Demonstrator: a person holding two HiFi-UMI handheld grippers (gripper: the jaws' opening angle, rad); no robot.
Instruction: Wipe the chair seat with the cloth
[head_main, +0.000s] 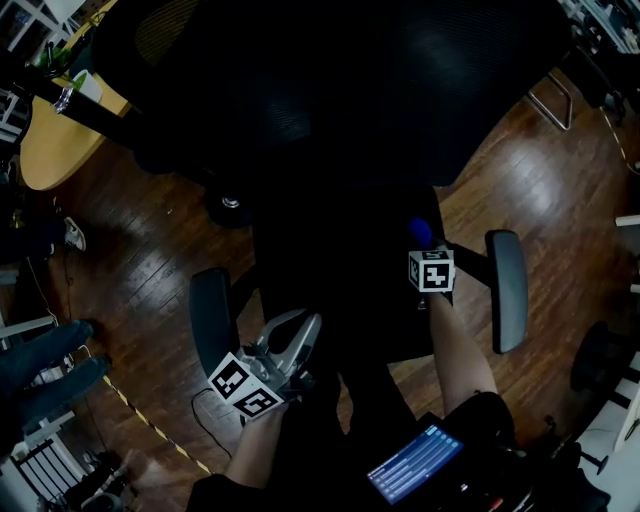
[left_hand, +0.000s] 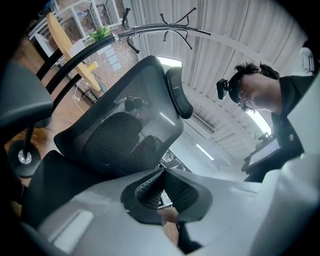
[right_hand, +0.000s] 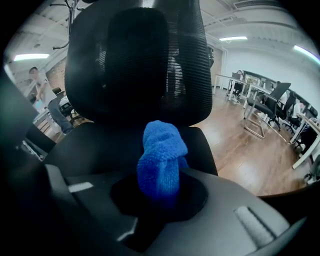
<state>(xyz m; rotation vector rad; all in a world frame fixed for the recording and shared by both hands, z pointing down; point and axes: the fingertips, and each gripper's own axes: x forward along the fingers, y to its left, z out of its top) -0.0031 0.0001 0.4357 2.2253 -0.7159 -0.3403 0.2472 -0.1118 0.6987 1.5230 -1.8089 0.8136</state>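
Note:
A black mesh office chair fills all views; its seat (head_main: 345, 285) (right_hand: 115, 145) lies below its tall backrest (right_hand: 140, 60) (left_hand: 125, 130). My right gripper (head_main: 421, 247) (right_hand: 161, 186) is shut on a bunched blue cloth (right_hand: 161, 152) (head_main: 419, 231) and hovers over the right front of the seat, pointing at the backrest. Whether the cloth touches the seat I cannot tell. My left gripper (head_main: 296, 343) (left_hand: 161, 174) is shut on nothing at the seat's left front, tilted up toward the backrest.
The chair's armrests (head_main: 212, 318) (head_main: 507, 290) flank the seat over a wood floor (head_main: 560, 190). A yellow round table (head_main: 50, 145) stands at the far left. A coat rack (left_hand: 165, 30) rises behind the chair. Desks and chairs (right_hand: 265, 102) stand at the right.

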